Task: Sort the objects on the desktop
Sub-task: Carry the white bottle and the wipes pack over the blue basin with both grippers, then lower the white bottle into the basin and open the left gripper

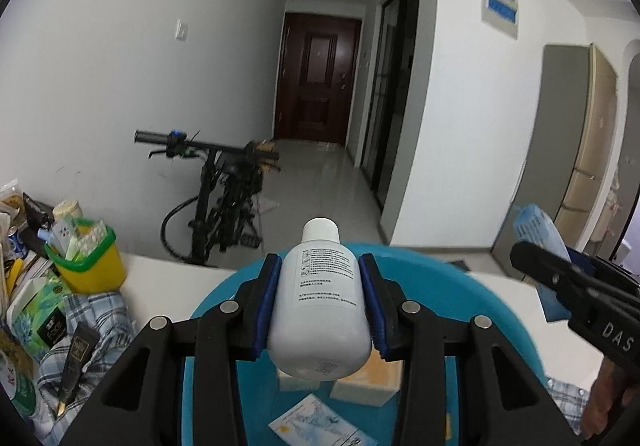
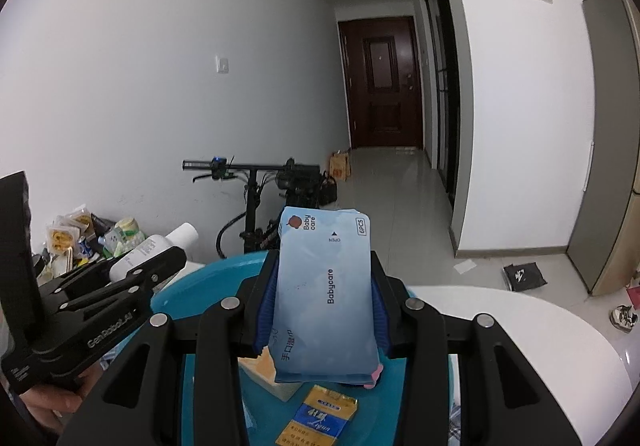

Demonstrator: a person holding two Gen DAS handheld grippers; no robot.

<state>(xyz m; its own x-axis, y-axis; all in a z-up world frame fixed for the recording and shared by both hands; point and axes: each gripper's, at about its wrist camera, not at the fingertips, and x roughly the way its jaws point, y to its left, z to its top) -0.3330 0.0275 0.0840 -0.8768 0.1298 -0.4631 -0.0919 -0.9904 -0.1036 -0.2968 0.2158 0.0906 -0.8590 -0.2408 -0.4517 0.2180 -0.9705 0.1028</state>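
My left gripper [image 1: 319, 266] is shut on a white bottle [image 1: 320, 302] with a white cap, held above a blue basin [image 1: 472, 298]. In the right wrist view my right gripper [image 2: 323, 270] is shut on a light blue Babycare wipes pack [image 2: 326, 298], also over the blue basin [image 2: 176, 298]. Each gripper shows in the other's view: the right one with its pack [image 1: 536, 242] at the right edge, the left one with the bottle [image 2: 152, 248] at the left. In the basin lie a pale box [image 1: 368, 382], a blue-white sachet [image 1: 316, 422] and a yellow-blue packet [image 2: 320, 422].
A yellow cup with a green rim [image 1: 86, 258] holds small items at the table's left, beside snack packs and a plaid cloth [image 1: 96, 326]. A black tube [image 1: 76, 362] lies on the cloth. A folded bicycle [image 1: 224, 202] stands behind the white table [image 2: 520, 330]. A hand [image 2: 52, 402] grips the left tool.
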